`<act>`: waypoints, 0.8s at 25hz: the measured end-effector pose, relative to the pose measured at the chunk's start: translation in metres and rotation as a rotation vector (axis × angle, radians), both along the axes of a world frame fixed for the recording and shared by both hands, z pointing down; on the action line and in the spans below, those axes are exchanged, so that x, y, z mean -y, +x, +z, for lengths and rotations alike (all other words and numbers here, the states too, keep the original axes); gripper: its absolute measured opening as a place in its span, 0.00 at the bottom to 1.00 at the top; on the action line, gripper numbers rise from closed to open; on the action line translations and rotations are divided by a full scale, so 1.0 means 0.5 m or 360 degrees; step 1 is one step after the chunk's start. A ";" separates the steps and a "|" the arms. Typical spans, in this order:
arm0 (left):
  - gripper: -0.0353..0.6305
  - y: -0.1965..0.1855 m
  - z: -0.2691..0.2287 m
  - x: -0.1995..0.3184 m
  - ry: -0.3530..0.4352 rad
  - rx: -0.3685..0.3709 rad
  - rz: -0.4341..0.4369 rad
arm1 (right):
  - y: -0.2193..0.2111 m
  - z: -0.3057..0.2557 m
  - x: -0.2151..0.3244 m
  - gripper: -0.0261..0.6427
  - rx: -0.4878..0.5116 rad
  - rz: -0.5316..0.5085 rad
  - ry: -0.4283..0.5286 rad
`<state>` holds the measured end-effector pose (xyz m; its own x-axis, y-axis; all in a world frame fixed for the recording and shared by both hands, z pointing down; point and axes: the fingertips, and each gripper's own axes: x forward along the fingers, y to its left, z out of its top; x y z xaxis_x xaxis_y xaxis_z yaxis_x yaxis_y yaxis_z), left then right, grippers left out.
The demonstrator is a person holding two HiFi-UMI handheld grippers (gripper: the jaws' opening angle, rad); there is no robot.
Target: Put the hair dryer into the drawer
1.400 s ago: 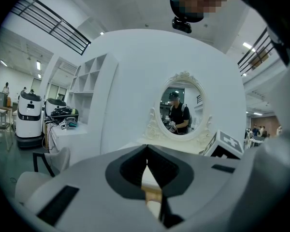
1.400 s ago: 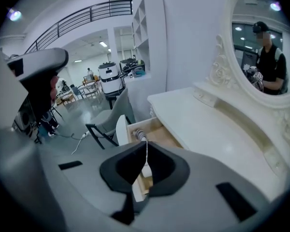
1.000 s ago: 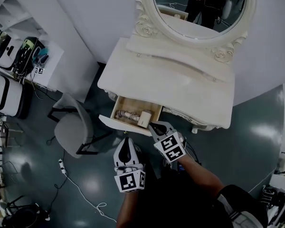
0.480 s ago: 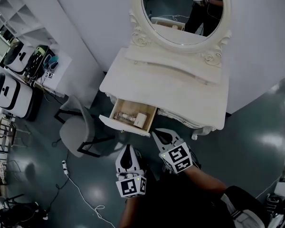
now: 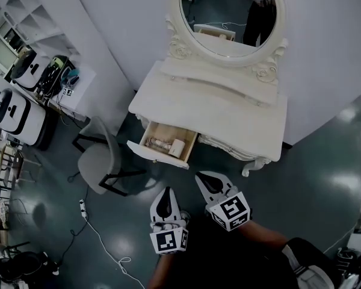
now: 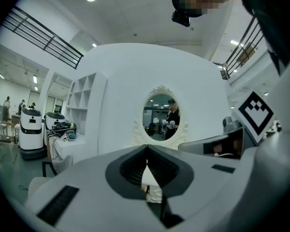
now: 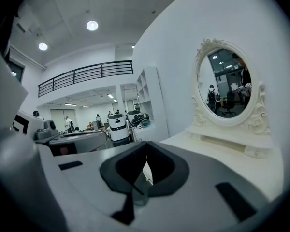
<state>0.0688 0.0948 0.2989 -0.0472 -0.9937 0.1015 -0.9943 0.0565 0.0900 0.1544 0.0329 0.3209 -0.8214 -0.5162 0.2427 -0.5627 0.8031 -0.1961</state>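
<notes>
One: Both grippers hang over the dark glossy floor [image 5: 313,161], in front of the white carved desk [image 5: 216,110]. How do they stand?

Two: The left gripper [image 5: 166,191] is pinched shut with nothing in it. In the left gripper view its dark pads [image 6: 130,169] meet along one line. The right gripper [image 5: 200,176] is the same, with its jaws together and empty in its own view.

One: And the hair dryer?

Two: The pale hair dryer [image 5: 168,145] lies inside the open wood-lined drawer [image 5: 156,155], which is pulled out at the desk's front, on the left in the head view. It is too small to tell which way it points.

One: Are the grippers touching the drawer?

Two: No, both are apart from it. The right gripper's tips are near the drawer's front right corner, and the left gripper sits beside it, closer to the person.

One: What else is around?

Two: An oval mirror in an ornate white frame [image 5: 228,11] stands at the back of the desk. A grey chair [image 5: 99,161] stands left of the drawer. A white power strip with its cable [image 5: 81,208] lies on the floor.
</notes>
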 end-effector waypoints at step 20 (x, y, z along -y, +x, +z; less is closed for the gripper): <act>0.09 -0.079 -0.015 -0.044 0.0021 -0.0022 0.0087 | -0.061 -0.042 -0.085 0.09 0.0026 0.0094 0.0064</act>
<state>0.0295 0.1170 0.2916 0.0084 -0.9960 0.0889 -0.9946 0.0009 0.1041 0.1240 0.0751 0.2999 -0.7930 -0.5729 0.2072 -0.6062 0.7761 -0.1739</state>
